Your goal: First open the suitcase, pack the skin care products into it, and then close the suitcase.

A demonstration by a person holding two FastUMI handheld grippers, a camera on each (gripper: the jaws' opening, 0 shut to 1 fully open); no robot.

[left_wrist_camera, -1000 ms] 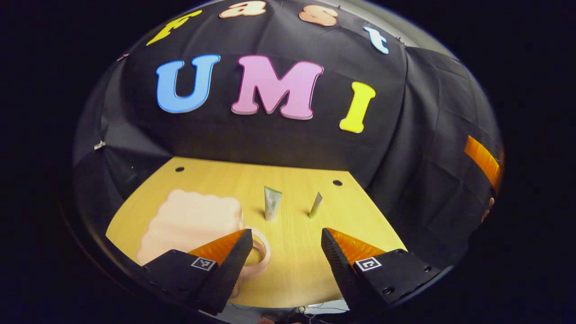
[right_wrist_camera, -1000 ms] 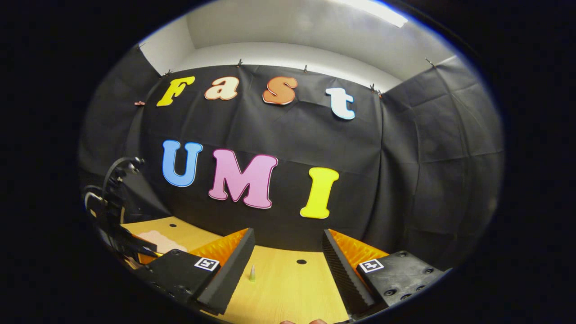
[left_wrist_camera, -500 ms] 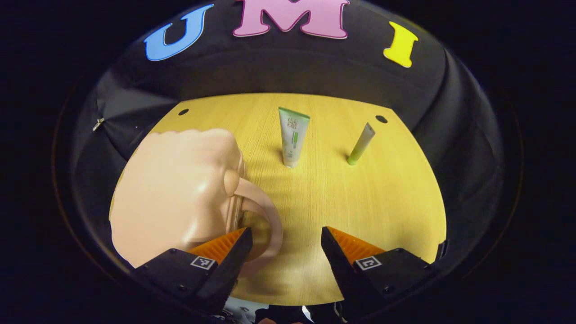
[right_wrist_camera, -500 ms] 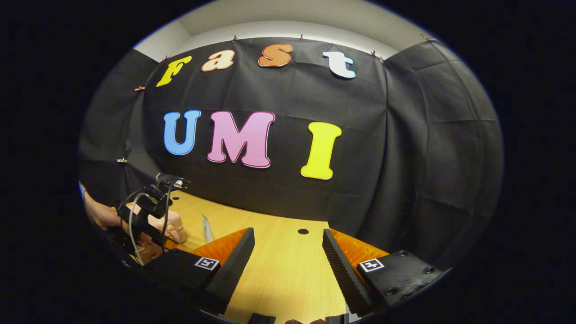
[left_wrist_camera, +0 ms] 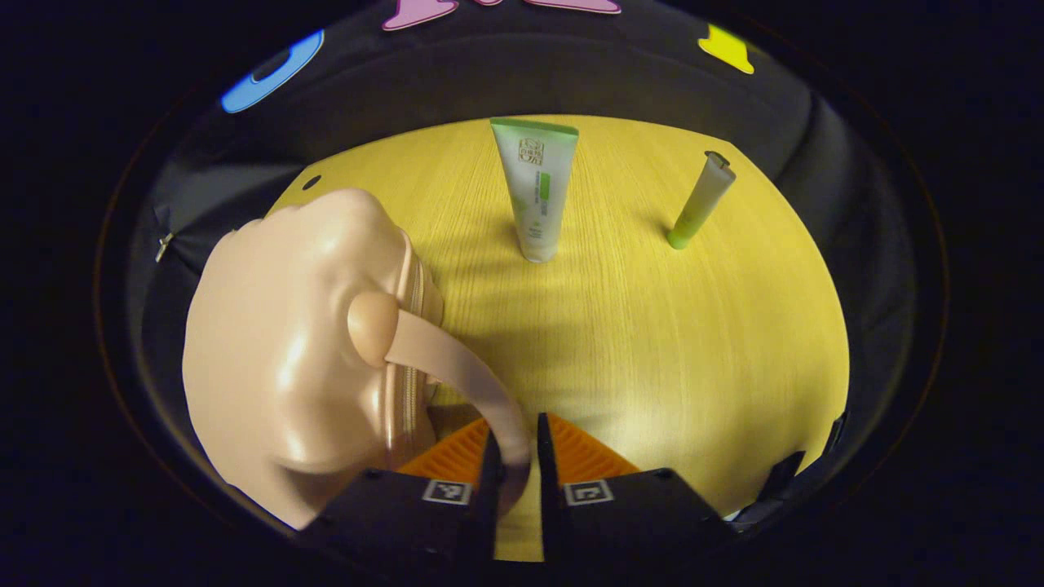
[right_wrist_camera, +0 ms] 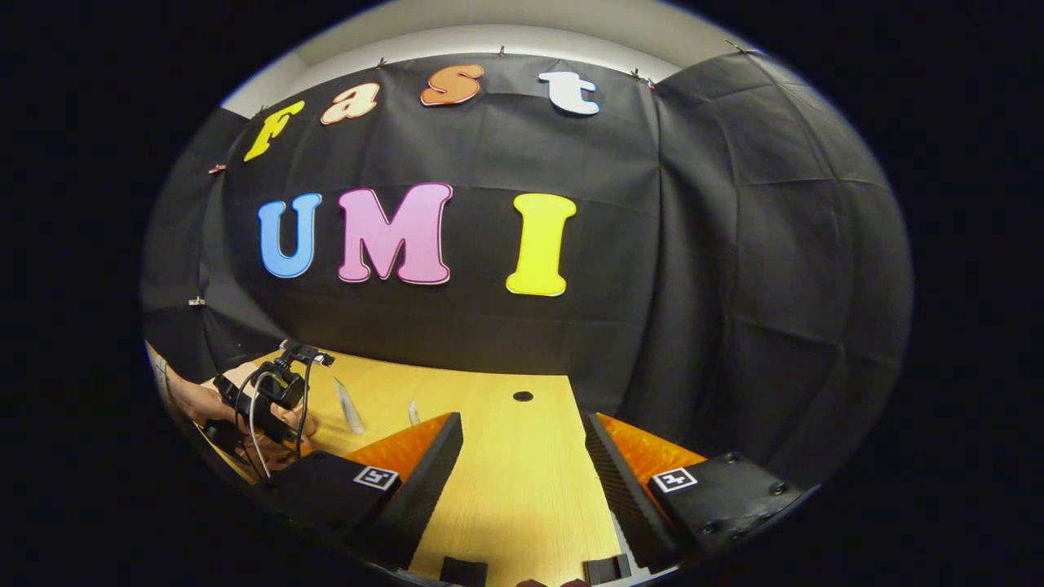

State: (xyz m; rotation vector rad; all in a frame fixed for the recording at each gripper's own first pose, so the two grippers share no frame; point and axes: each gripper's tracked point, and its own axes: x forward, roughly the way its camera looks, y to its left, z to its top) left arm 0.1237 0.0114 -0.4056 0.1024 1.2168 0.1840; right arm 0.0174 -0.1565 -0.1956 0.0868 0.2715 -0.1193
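1. Down low, the left gripper (left_wrist_camera: 515, 456) has its jaws clamped on the curved handle (left_wrist_camera: 457, 371) of the small pink suitcase (left_wrist_camera: 294, 342), which lies closed at the left of the wooden tabletop (left_wrist_camera: 652, 342).
2. Beyond it, a white-and-green skin care tube (left_wrist_camera: 535, 187) stands cap-down; a slimmer green tube (left_wrist_camera: 700, 200) leans well to its right.
3. Meanwhile the right gripper (right_wrist_camera: 522, 465) hovers above the tabletop's right part, jaws wide apart, holding nothing.

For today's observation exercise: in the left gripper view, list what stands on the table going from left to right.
pink suitcase → white-and-green tube → slim green tube
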